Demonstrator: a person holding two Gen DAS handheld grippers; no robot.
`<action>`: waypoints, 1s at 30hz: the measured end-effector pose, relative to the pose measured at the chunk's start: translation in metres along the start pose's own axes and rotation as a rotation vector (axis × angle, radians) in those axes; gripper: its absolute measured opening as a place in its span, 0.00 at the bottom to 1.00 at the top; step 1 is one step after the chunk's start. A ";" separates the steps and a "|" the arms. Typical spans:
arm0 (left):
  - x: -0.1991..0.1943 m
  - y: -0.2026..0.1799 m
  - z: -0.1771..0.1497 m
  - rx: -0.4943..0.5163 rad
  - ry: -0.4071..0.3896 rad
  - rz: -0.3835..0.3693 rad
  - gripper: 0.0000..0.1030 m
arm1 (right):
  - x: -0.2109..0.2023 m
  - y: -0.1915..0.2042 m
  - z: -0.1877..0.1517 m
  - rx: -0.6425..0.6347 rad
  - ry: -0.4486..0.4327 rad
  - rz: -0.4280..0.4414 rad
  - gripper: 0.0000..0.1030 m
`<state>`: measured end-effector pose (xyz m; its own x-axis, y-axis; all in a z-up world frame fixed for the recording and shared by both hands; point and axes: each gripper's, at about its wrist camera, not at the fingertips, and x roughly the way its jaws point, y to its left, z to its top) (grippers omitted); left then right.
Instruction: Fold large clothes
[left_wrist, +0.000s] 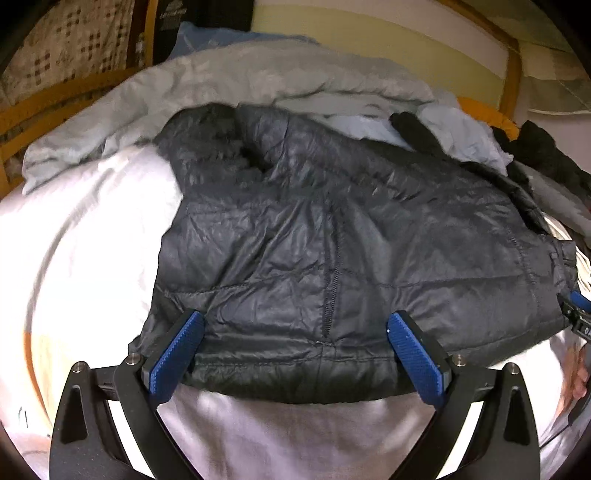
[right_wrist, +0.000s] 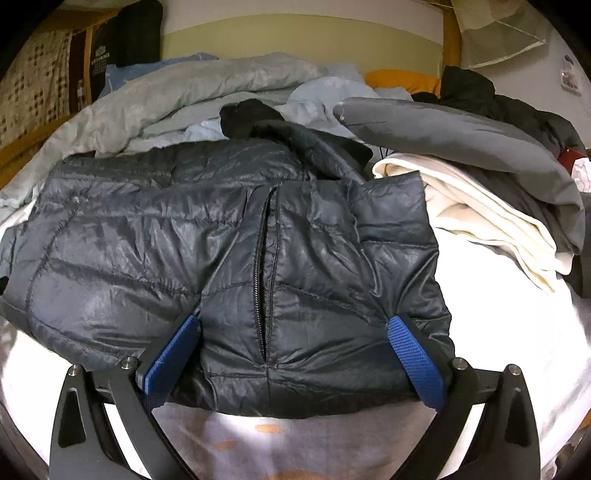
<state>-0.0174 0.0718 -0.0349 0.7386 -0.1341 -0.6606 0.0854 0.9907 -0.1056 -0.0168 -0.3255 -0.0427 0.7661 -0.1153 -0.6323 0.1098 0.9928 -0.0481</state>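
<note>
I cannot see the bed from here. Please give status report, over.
Left gripper open, right gripper open, both at hem of dark puffer jacket, nothing gripped. Jacket flat on bed. Clothes pile beside it.

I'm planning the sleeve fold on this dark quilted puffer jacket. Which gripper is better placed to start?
Probably the right gripper: it hangs open over the dark quilted puffer jacket beside the loose flap at that edge. The left gripper, also open, faces only flat hem.
</note>
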 end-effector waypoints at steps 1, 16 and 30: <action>-0.004 0.000 0.001 0.009 -0.017 0.000 0.96 | -0.001 -0.001 0.000 0.004 -0.003 0.005 1.00; -0.052 -0.012 0.008 0.037 -0.277 -0.036 0.97 | -0.034 -0.020 0.007 0.115 -0.131 0.030 1.00; -0.114 -0.006 0.051 0.007 -0.466 -0.042 1.00 | -0.090 -0.024 0.028 0.109 -0.255 0.100 1.00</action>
<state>-0.0681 0.0824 0.0793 0.9560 -0.1520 -0.2509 0.1252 0.9849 -0.1193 -0.0707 -0.3394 0.0374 0.9094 -0.0348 -0.4145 0.0820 0.9919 0.0967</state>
